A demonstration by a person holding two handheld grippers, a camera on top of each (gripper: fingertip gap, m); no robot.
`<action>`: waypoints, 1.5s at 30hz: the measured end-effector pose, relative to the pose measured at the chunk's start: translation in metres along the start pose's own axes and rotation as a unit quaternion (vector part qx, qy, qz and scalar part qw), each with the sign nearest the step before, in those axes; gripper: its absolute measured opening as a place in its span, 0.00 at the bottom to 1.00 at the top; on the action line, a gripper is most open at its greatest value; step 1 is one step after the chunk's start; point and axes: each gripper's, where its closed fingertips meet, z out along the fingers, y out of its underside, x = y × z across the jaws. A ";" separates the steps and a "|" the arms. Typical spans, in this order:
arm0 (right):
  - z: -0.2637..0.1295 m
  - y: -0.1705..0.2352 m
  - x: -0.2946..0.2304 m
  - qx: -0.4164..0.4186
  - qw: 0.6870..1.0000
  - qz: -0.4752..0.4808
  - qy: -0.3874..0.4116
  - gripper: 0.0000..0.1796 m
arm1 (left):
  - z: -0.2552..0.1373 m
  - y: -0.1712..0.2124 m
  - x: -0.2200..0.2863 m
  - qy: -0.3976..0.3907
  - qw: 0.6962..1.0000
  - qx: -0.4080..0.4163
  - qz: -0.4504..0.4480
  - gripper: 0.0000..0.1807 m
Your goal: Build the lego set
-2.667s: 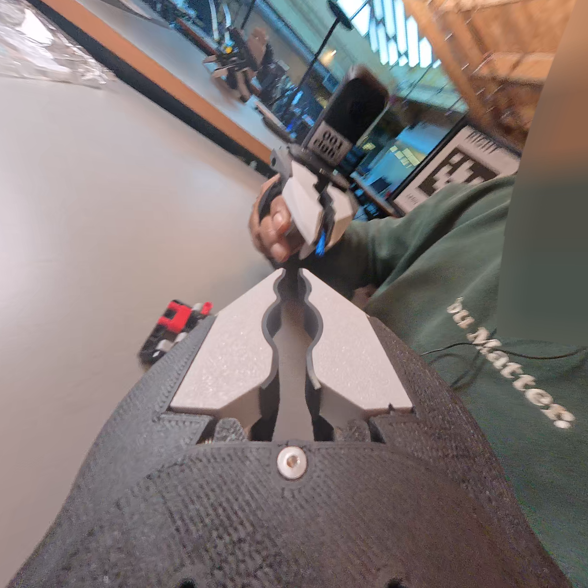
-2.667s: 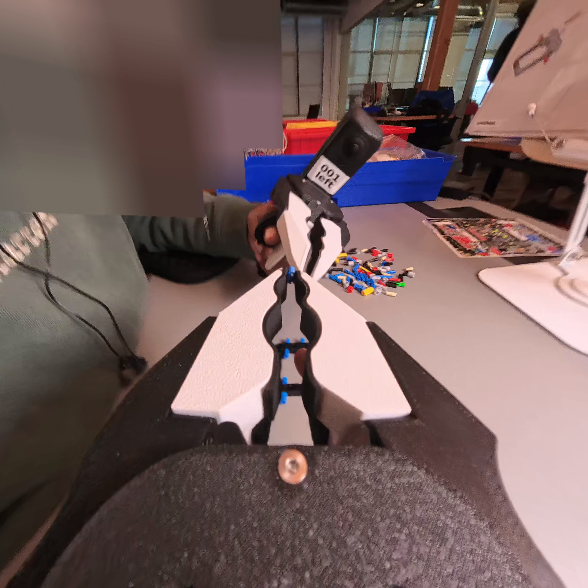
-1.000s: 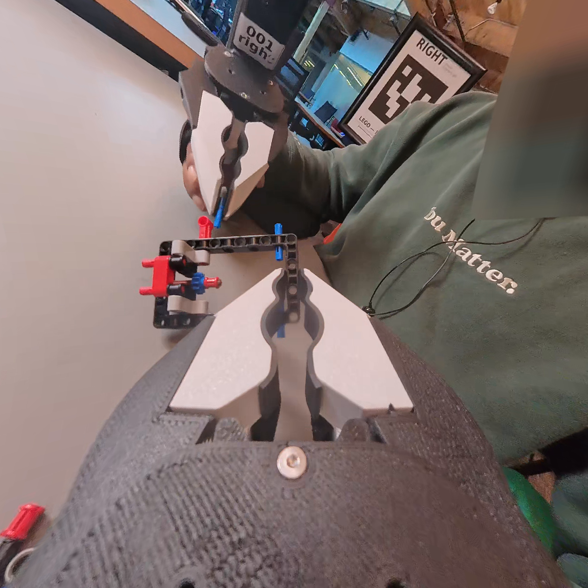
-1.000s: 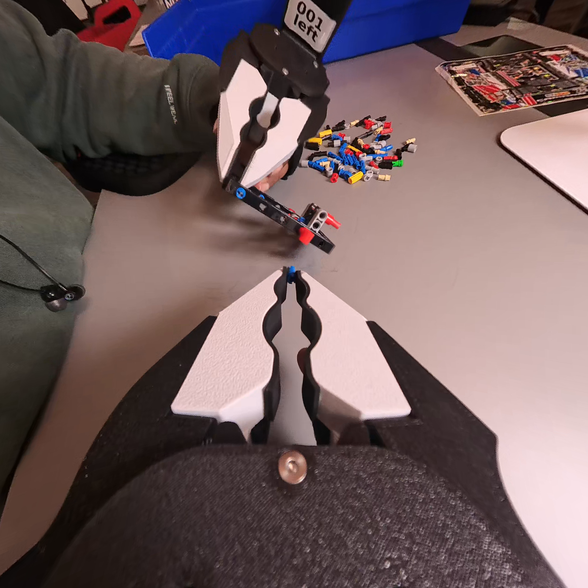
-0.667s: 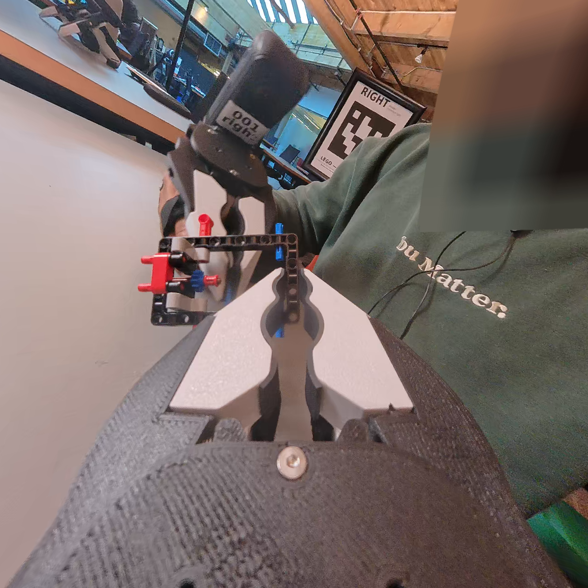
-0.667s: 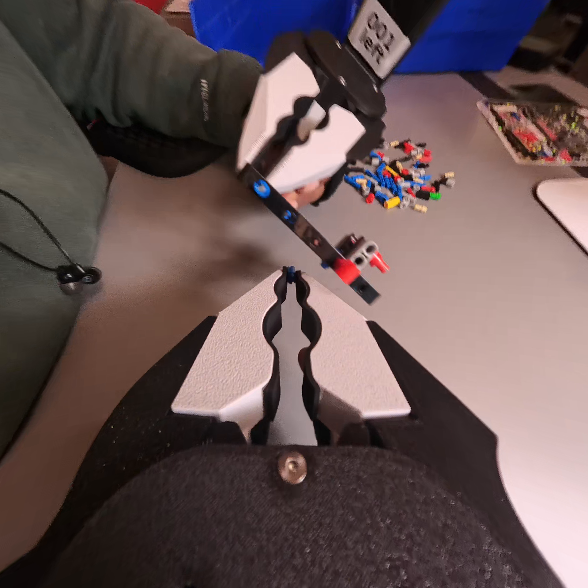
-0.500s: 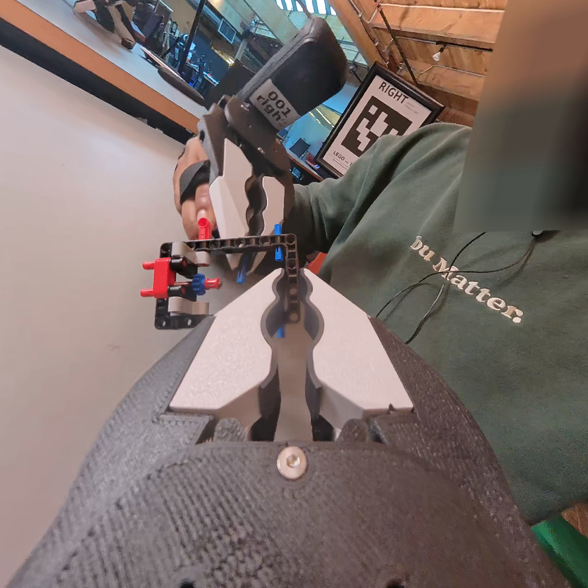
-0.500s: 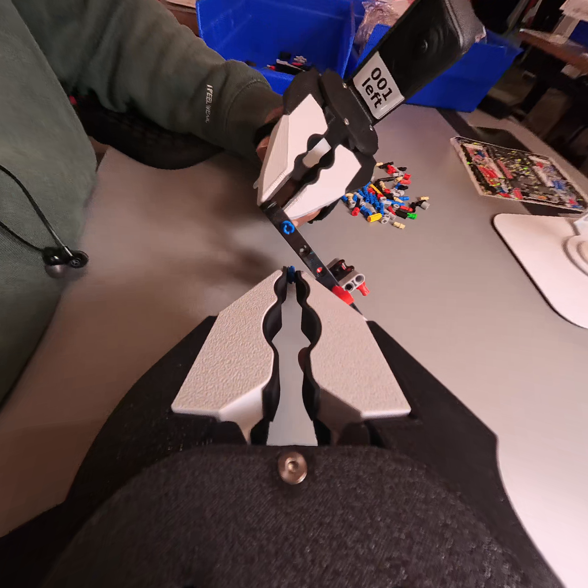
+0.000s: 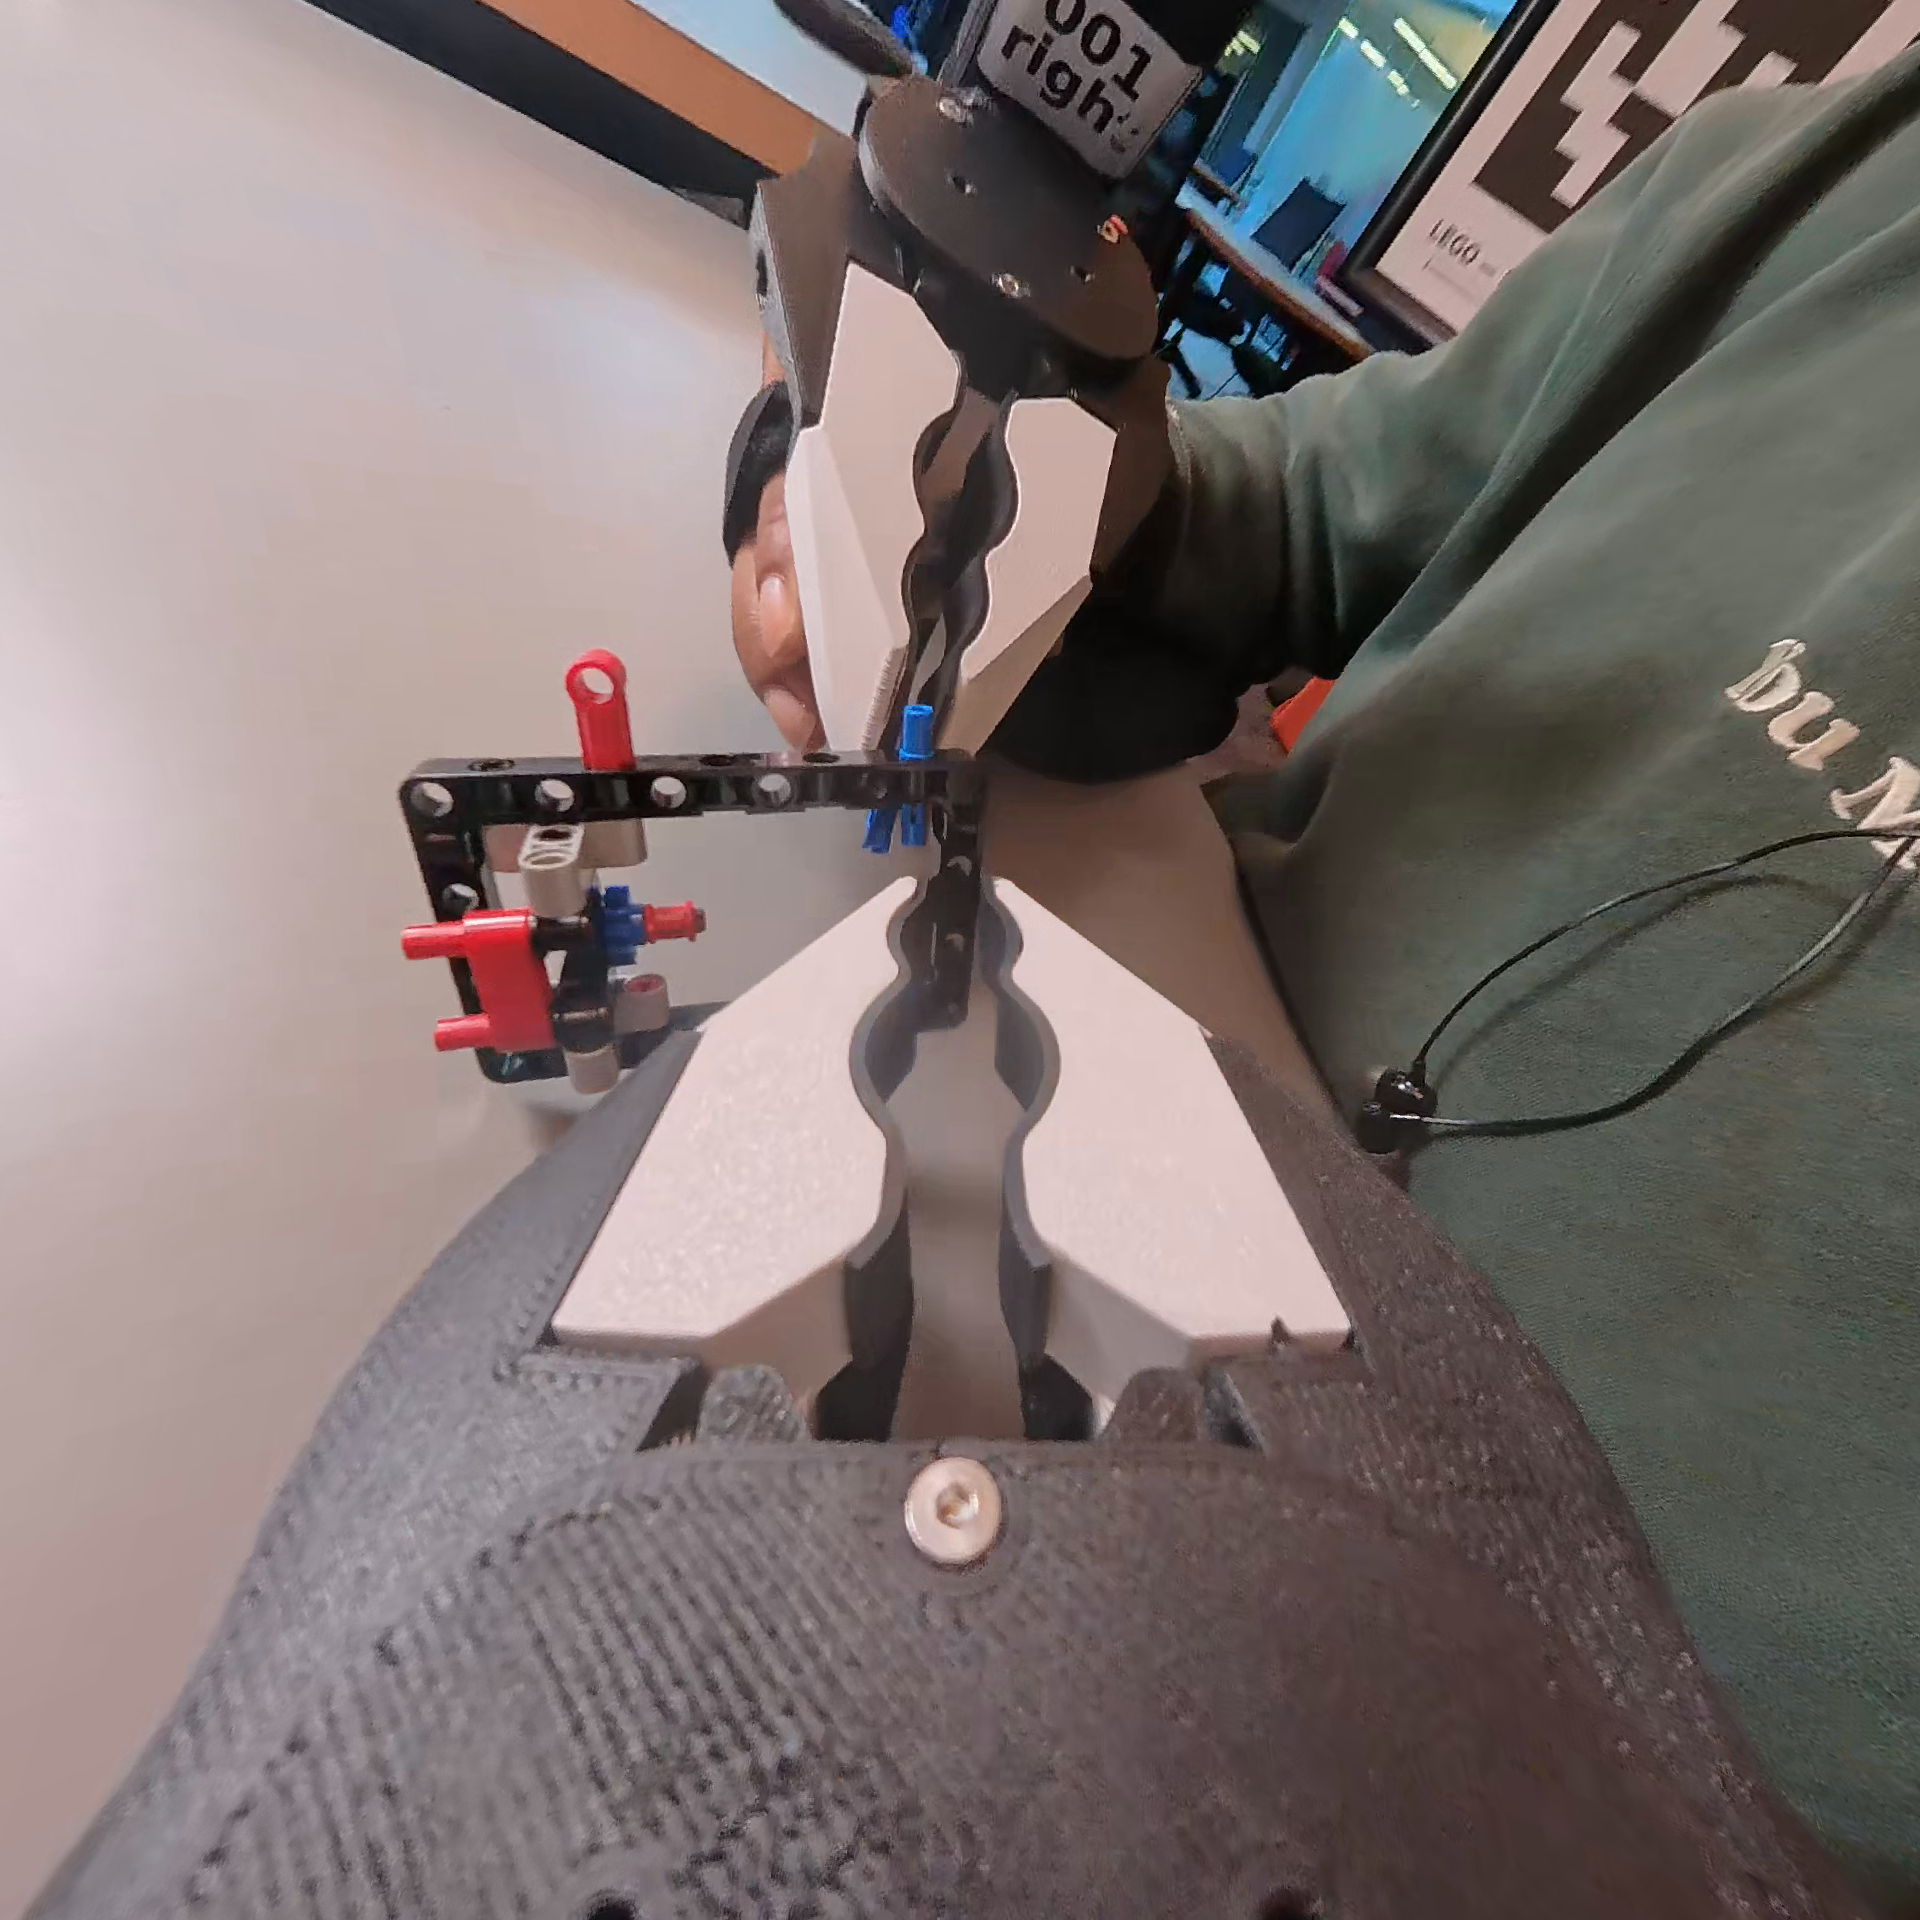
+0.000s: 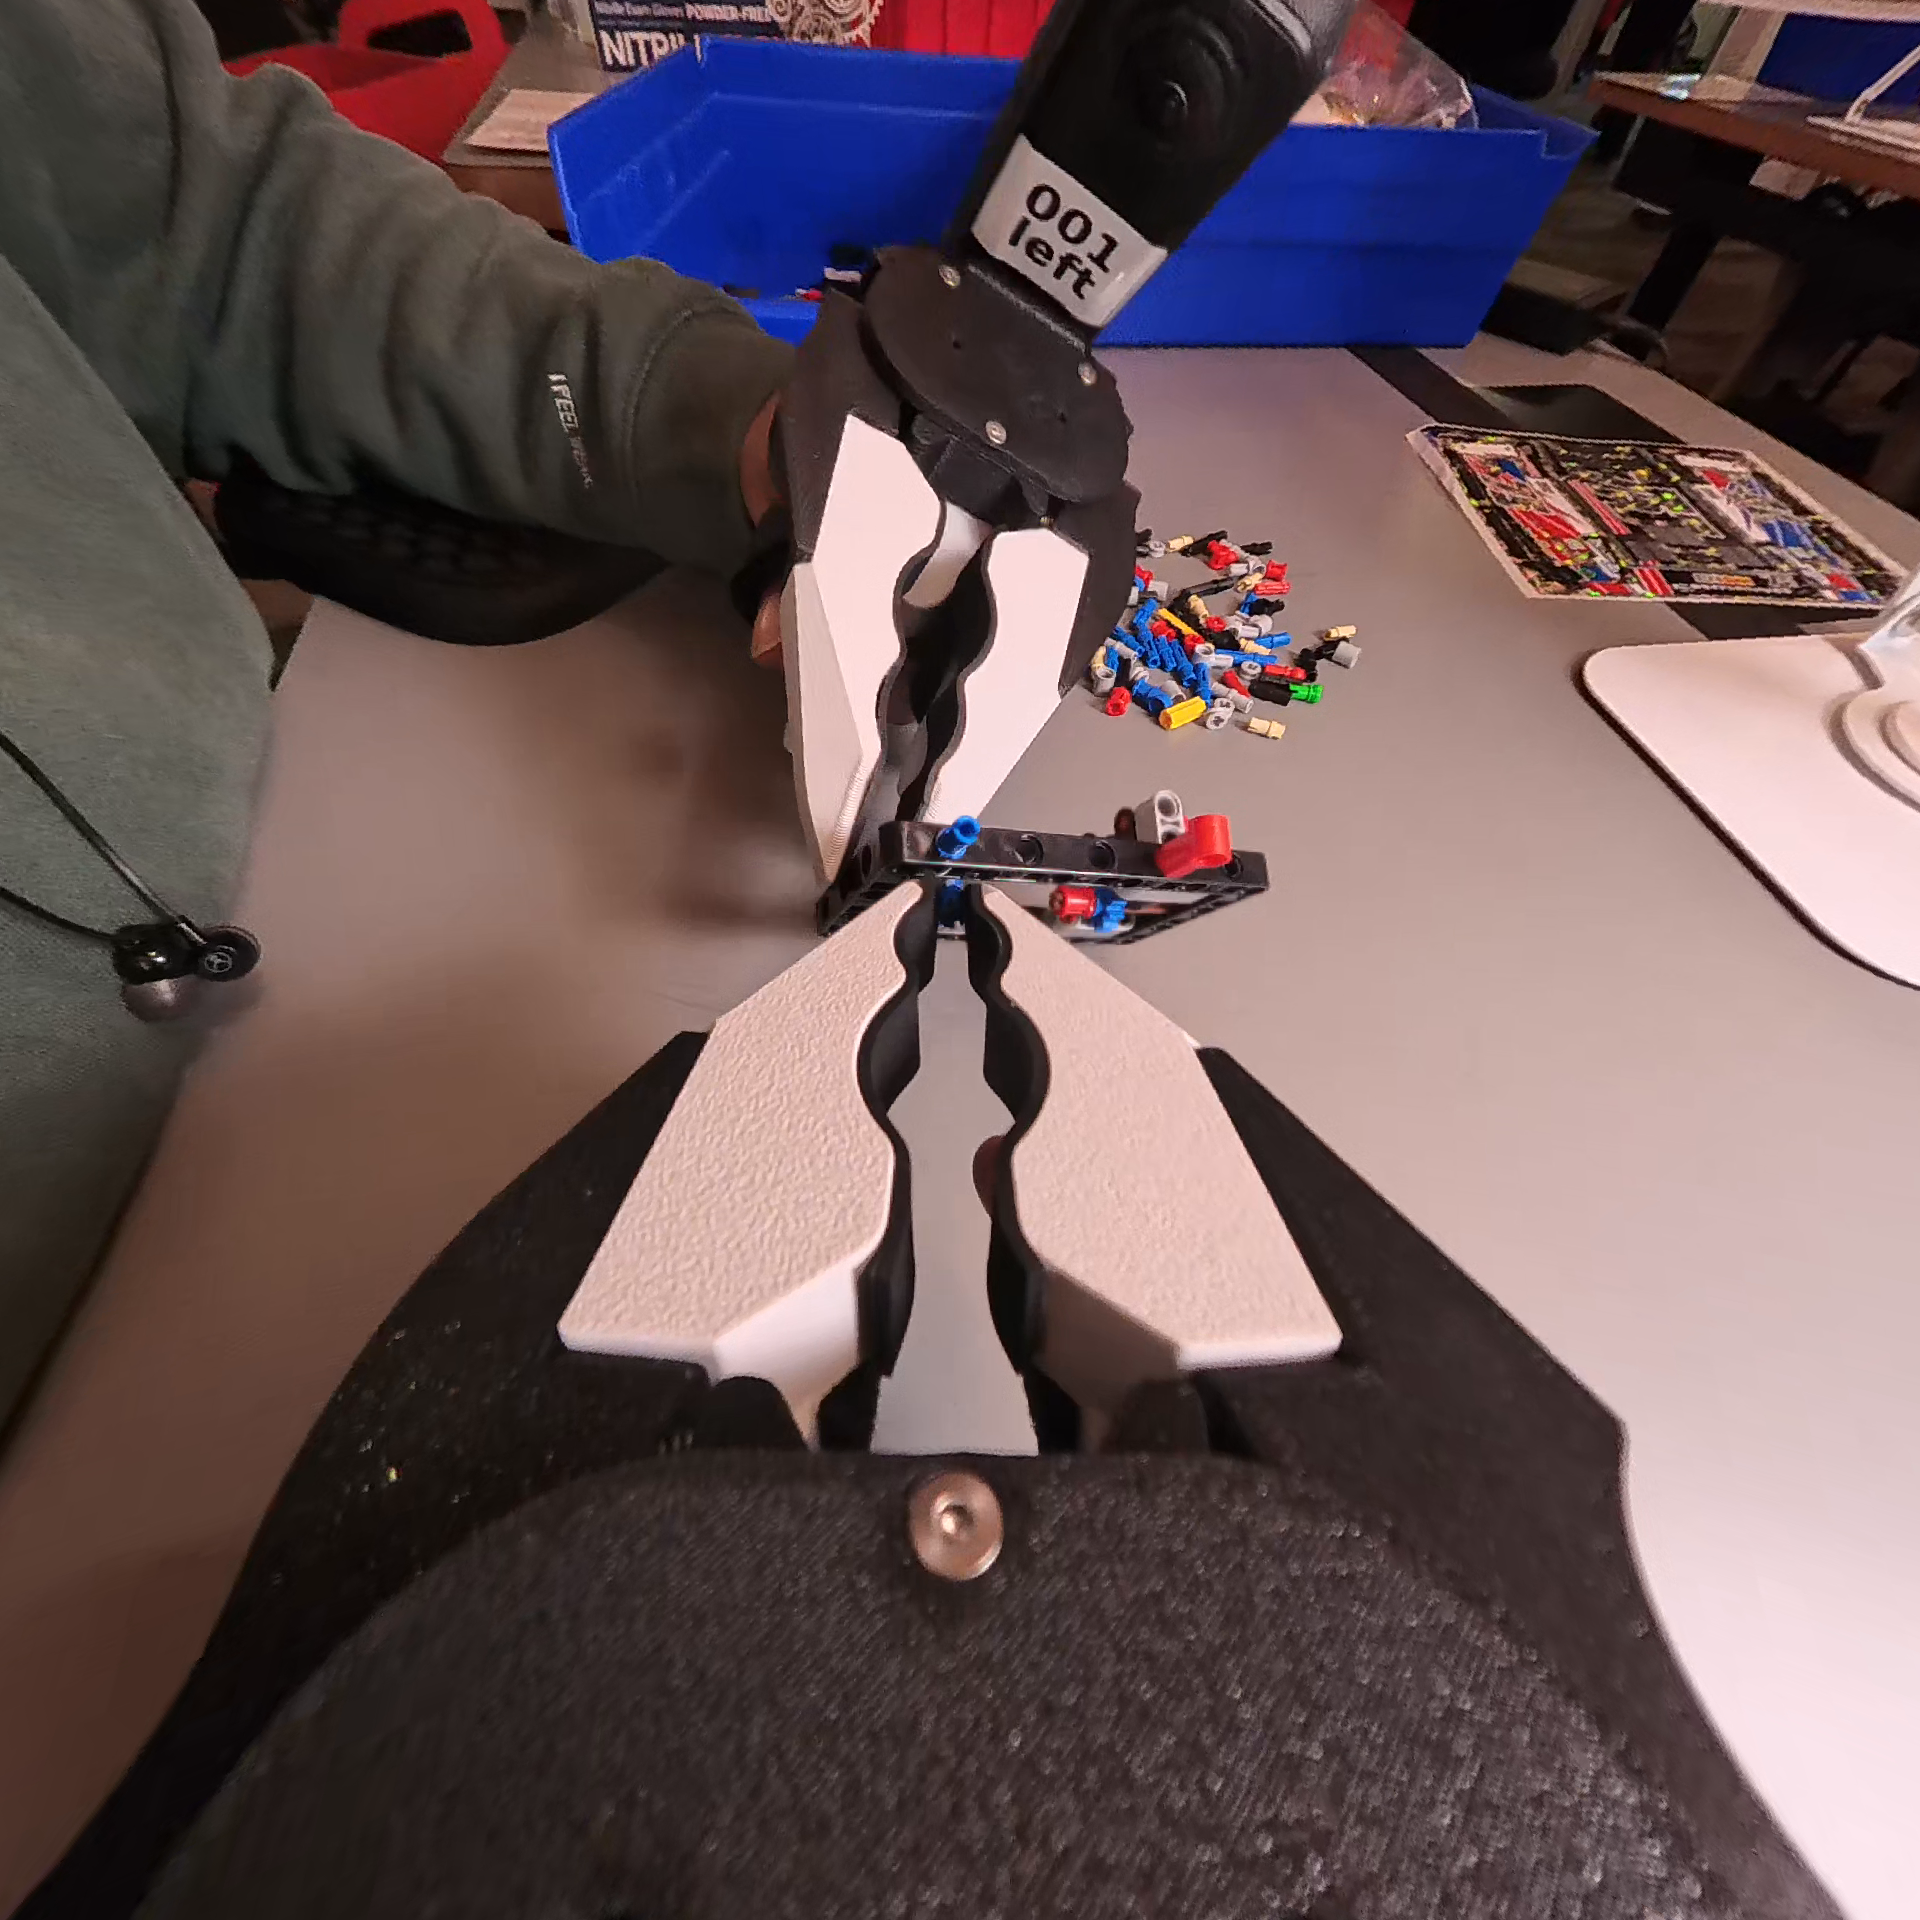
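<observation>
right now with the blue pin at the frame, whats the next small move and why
Probably press the right tongs a little further toward the black frame: the blue pin sits in the beam's hole near the corner but part still sticks out, and the left tongs grip the frame's side to brace it.

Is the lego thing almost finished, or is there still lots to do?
Only a start. The black beam frame already carries red and grey connectors. Right now the left tongs grip the frame while the right tongs press a small blue pin into its corner. A pile of loose coloured pieces waits on the grey table, so lots remains.
</observation>
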 end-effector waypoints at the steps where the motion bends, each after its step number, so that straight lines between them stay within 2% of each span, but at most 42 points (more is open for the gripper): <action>1: 0.000 0.000 0.000 0.000 1.000 0.002 0.000 0.01 | -0.001 0.001 0.000 -0.006 1.000 -0.004 0.005 0.04; 8: -0.008 0.005 0.017 -0.004 0.999 0.030 0.022 0.01 | -0.008 0.004 0.000 -0.012 0.999 -0.002 0.038 0.03; 11: -0.018 0.006 0.031 0.002 0.998 0.037 0.049 0.01 | -0.007 0.000 0.015 0.038 0.998 0.017 0.044 0.03; 16: -0.035 -0.012 0.049 0.079 0.993 0.075 0.055 0.01 | -0.001 0.007 0.049 0.147 0.989 -0.001 0.035 0.03; 20: -0.017 0.005 0.027 0.025 0.998 0.049 -0.005 0.01 | 0.008 0.018 0.064 0.190 0.980 -0.039 0.048 0.03; 23: -0.012 0.015 0.006 -0.010 0.998 0.034 -0.054 0.01 | 0.003 0.017 0.058 0.178 0.982 -0.037 0.046 0.04; 34: -0.016 0.017 0.004 -0.018 0.997 0.039 -0.057 0.01 | -0.037 0.019 0.021 0.065 0.996 -0.026 0.050 0.01; 40: -0.015 0.018 0.002 -0.032 0.998 0.030 -0.048 0.01 | -0.032 0.033 0.010 -0.001 0.997 -0.066 0.044 0.01; 45: -0.009 0.029 0.001 -0.061 0.996 0.038 -0.048 0.01 | -0.025 0.049 0.004 -0.034 0.995 -0.091 -0.017 0.02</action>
